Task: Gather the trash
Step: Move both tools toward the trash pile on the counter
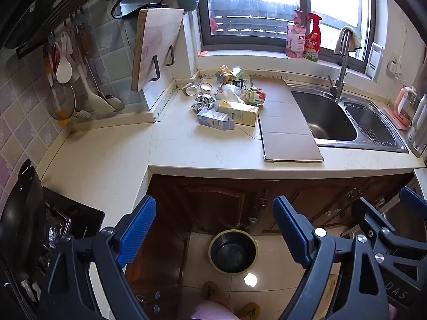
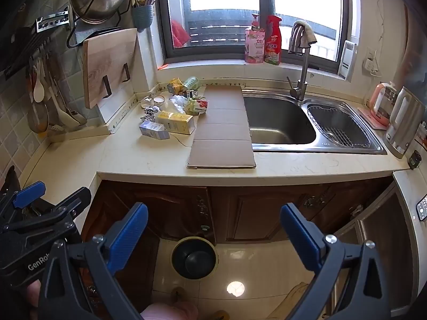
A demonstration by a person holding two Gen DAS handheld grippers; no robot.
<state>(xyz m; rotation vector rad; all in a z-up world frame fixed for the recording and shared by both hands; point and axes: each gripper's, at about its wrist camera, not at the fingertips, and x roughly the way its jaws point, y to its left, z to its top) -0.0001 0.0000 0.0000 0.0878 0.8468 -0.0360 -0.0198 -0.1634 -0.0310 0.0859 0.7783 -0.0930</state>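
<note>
The counter (image 1: 202,146) holds a flat cardboard sheet (image 1: 288,128) and a pile of trash (image 1: 229,101) just left of it. The black bin (image 1: 232,250) sits on the floor below. Left gripper (image 1: 216,234) and right gripper (image 2: 213,237) tilt down, both wide apart, holding nothing
</note>
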